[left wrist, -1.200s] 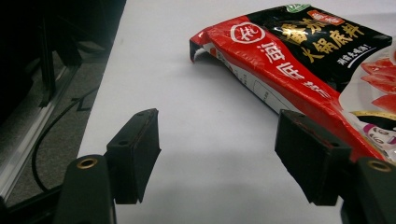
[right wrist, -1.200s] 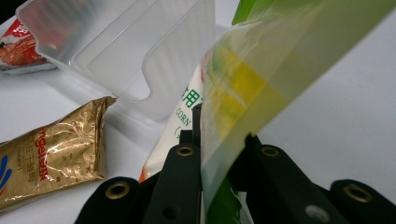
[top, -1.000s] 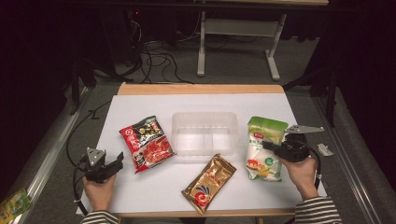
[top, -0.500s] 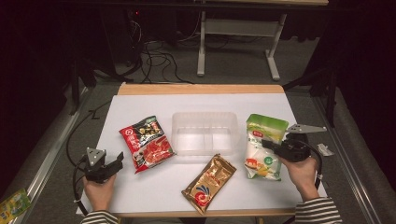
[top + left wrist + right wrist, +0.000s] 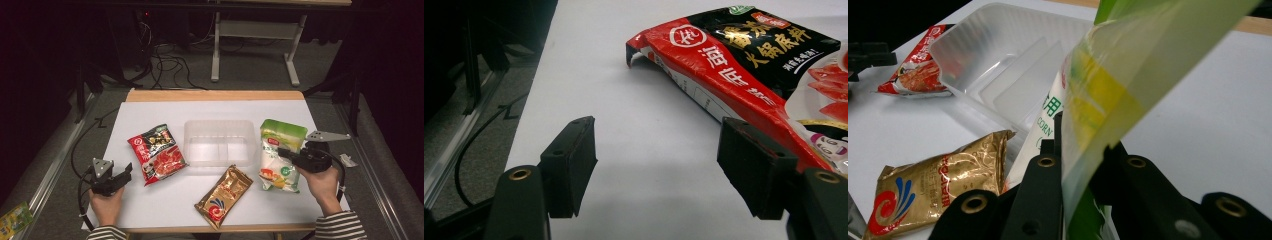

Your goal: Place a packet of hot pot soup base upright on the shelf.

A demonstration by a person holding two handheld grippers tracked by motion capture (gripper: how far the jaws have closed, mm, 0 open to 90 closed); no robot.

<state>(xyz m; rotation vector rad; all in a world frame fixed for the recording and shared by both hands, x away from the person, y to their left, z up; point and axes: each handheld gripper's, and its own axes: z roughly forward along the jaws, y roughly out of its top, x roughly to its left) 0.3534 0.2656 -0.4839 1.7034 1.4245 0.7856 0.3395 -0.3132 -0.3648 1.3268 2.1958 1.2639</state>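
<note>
A dark room with cables on the floor surrounds a white-topped table (image 5: 150, 110). On it lie a clear tray (image 5: 219, 142), a red-black packet (image 5: 156, 153), a gold packet (image 5: 223, 196) and a green-white bag (image 5: 278, 155) at the right. The right gripper view shows the right gripper (image 5: 1083, 150) clamped on the bag's edge. The left gripper (image 5: 656, 167) stands wide, empty, beside the red-black packet.
</note>
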